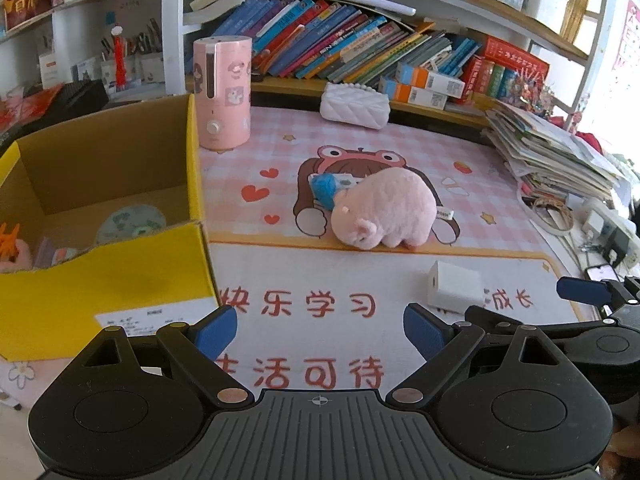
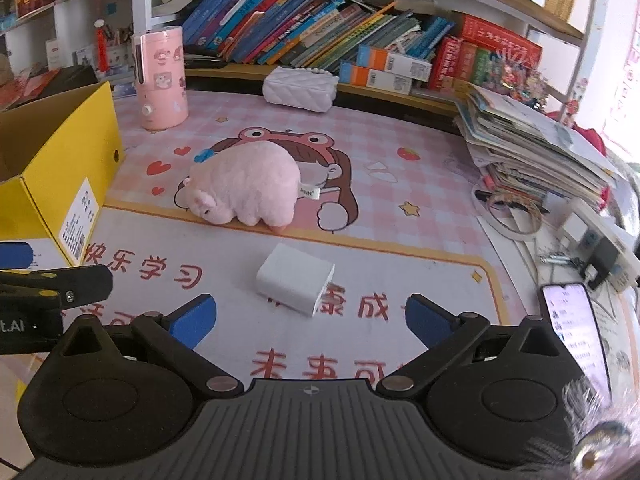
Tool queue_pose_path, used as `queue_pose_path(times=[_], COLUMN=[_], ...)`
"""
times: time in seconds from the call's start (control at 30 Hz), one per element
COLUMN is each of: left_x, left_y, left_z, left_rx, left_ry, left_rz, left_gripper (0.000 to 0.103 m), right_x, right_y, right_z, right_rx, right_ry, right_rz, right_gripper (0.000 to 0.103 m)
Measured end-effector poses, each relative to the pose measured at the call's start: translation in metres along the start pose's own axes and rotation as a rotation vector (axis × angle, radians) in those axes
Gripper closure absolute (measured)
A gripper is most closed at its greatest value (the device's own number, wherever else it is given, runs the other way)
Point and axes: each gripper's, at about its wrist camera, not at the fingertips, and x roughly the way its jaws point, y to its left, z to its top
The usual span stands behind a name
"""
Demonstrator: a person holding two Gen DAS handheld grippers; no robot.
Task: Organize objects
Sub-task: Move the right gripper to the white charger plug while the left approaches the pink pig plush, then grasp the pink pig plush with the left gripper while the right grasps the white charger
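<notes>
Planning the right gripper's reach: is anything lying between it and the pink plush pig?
Yes. In the right wrist view a white charger block lies on the mat between the right gripper and the pink plush pig.

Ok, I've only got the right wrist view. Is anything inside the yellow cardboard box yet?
Observer: Yes. The yellow cardboard box holds a round pale-green item and an orange clip-like thing.
Operator: What's the blue bit behind the pink plush toy?
Observer: A small blue fuzzy thing, lying against the pink plush toy.
Operator: Is the left gripper open?
Observer: Yes, the left gripper is open, with nothing between its pads.
</notes>
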Motion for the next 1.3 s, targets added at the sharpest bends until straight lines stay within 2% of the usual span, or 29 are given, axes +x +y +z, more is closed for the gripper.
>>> queue_pose_path(times=[0.5, 0.7, 0.77, 0.83, 1.07, 1.3], left_x=[0.022, 0.029, 0.031, 0.034, 0.054, 0.09], left_y=[-0.023, -0.031, -0.033, -0.036, -0.046, -0.068], left_z=[0.016, 0.023, 0.026, 0.03, 0.047, 0.065], left_rx=[-0.033, -0.037, -0.035, -0.034, -0.035, 0.013], left_ry=[0.003, 0.001, -0.002, -0.005, -0.009, 0.021], left_rz=[0.081, 0.112, 0.118, 0.12, 0.103, 0.088], left_gripper=[0.011, 0.011, 0.011, 0.011, 0.011, 0.011], right_x=[0.057, 0.08, 0.087, 0.092, 0.082, 0.073], right_y=[-0.013, -0.018, -0.02, -0.024, -0.041, -0.075], right_z=[0.02, 0.021, 0.021, 0.021, 0.027, 0.03], right_rx=[-0.096, -0.1, -0.088, -0.079, -0.085, -0.053], right_ry=[0.051, 0.109, 0.128, 0.14, 0.066, 0.021], right_rz=[0.127, 0.187, 0.216, 0.257, 0.246, 0.211], right_gripper=[0.01, 0.02, 0.032, 0.039, 0.04, 0.04])
